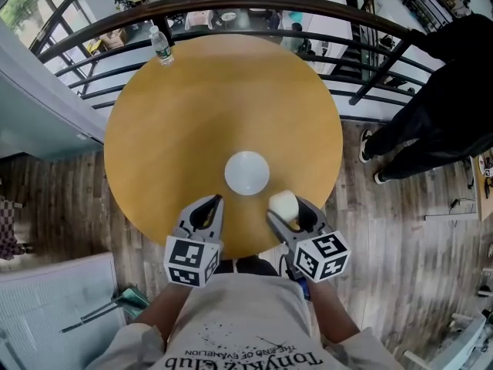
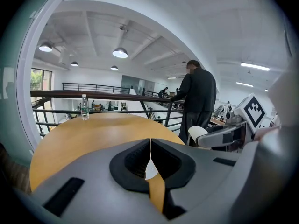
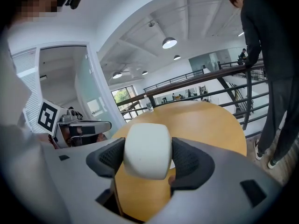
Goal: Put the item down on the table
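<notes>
The right hand-held gripper (image 1: pixel 284 207) pinches a white, possibly cup-like item (image 3: pixel 146 149); left hand-held gripper (image 2: pixel 150 146) pressed together over the table (image 1: pixel 216 99).

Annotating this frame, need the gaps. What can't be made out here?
Off-white rounded item in the right gripper: right gripper view, jaw pads cover its sides; identity unclear.
White round disc on the round wooden table: left gripper view, shut jaws hide all but a sliver.
Clear plastic bottle: too small everywhere, label unreadable.
Person in dark clothes: head view, cut by right edge.
</notes>
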Tool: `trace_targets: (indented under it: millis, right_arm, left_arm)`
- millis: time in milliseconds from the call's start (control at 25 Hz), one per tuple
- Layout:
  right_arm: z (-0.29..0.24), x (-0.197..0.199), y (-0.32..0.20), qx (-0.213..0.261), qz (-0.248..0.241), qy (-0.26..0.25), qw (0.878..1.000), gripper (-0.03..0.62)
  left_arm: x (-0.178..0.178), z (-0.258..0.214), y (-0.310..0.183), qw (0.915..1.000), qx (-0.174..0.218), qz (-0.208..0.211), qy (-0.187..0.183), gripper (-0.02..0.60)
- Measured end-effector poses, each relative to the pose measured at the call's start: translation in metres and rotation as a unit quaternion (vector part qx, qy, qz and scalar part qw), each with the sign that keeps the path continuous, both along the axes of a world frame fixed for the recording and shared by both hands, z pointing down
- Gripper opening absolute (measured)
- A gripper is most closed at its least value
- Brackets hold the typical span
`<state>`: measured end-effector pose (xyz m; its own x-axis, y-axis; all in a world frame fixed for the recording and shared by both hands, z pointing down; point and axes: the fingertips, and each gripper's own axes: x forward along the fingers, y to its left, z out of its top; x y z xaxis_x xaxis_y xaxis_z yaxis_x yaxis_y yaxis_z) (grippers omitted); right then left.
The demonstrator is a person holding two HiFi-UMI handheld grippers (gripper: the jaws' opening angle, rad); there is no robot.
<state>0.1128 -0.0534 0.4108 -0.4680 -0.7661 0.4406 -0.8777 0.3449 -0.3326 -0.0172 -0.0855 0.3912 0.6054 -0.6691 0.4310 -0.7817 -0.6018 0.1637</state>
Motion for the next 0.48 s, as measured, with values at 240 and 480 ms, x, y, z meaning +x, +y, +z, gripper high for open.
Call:
trace_targets:
  millis: [240,480]
  right_arm:
    - [0.009,-0.003,-0.010,-0.005,-0.006,0.023,1.000,0.314]
    - [0.015,-0.002,-0.022,-0.015,-0.008,0.027,1.000,0.313]
  left_arm:
    - [0.002,0.012,-0.014,0.9999,-0.010,0.007,0.006,0.023]
    - [0.004,0.023,-0.026,0.9998,-0.017,0.007,0.010,0.023]
